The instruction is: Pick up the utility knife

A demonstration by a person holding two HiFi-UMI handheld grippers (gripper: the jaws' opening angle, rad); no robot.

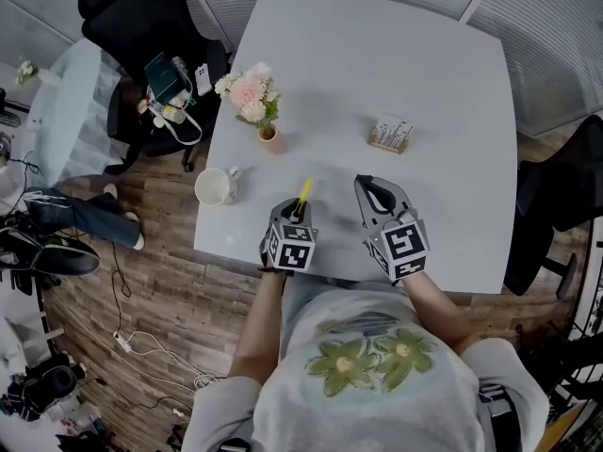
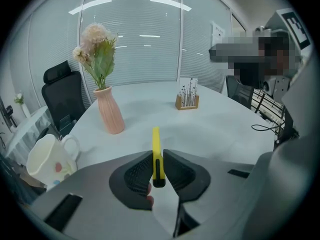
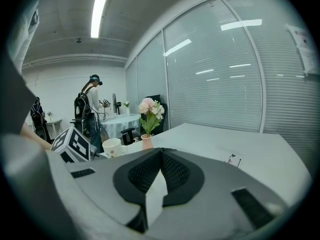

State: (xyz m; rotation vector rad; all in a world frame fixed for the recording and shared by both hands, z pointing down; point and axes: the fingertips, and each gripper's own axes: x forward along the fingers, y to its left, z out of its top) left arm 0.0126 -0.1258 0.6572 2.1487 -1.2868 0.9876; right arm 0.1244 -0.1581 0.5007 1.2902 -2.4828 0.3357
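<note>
The left gripper (image 2: 158, 156) is clamped on the knife (image 2: 156, 141). Its black pads press both sides of the black rear end, and the yellow body sticks out forward past the tips, over the near part of the white tabletop (image 1: 377, 55). The right gripper (image 3: 160, 151) is just beside it, jaws together at the tips with nothing between them. A mug (image 1: 216, 186) stands near the tabletop's left edge. Farther back are a pink vase (image 1: 270, 137) of flowers and a small card holder (image 1: 390, 134).
</note>
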